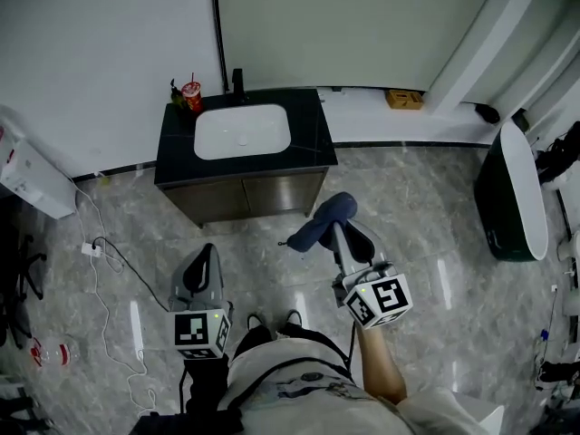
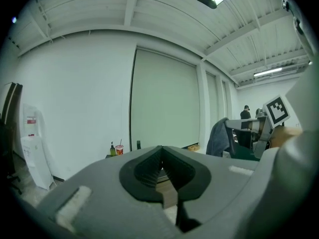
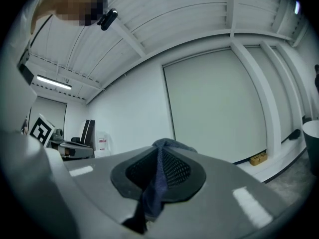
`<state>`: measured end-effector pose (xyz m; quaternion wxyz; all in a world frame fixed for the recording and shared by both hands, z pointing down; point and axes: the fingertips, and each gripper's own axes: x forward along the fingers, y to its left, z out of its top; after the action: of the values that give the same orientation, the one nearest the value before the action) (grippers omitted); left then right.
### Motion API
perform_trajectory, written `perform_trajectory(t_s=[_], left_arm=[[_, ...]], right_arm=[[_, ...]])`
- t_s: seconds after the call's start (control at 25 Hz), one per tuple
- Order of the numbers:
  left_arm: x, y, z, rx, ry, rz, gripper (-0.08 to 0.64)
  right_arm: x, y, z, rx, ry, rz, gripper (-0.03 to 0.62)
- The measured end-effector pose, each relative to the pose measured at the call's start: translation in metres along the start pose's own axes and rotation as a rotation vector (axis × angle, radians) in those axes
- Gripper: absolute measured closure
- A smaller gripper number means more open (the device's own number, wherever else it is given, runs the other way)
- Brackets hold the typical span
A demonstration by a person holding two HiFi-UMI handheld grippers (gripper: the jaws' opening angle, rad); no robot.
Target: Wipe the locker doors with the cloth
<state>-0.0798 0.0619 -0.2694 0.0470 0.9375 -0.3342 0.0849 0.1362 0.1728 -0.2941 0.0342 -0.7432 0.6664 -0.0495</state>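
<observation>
Now | cloth [image 3: 153, 188] | clamped between right gripper [image 3: 159, 156] jaws, bunched beyond tips

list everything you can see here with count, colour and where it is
vanity cabinet: one, black top with white basin, against the wall
cup: one, red, counter's back left corner
bottle: one, green, beside the cup
box: one, yellow, ledge by the wall
white unit: one, floor at left
plug and cable: one, white, floor at left
cloth: one, dark blue, clamped in right gripper
left gripper: grey, jaws together, empty
right gripper: grey, shut on cloth
</observation>
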Motion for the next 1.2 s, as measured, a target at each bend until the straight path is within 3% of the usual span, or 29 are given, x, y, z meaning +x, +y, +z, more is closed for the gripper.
perform_trajectory(t_s=[0.48,1.2], left_arm=[[0.015,-0.031,0.022,0.025,-0.048,-0.079,0.558],[0.031,-0.025,0.032,0.021,-0.069,-0.083,0.558]], right_arm=[[0.013,0.010,0.004,-0.034,-0.006,0.002,0.566],[0.027,0.013,0.013,-0.036,-0.030,0.030,0.566]])
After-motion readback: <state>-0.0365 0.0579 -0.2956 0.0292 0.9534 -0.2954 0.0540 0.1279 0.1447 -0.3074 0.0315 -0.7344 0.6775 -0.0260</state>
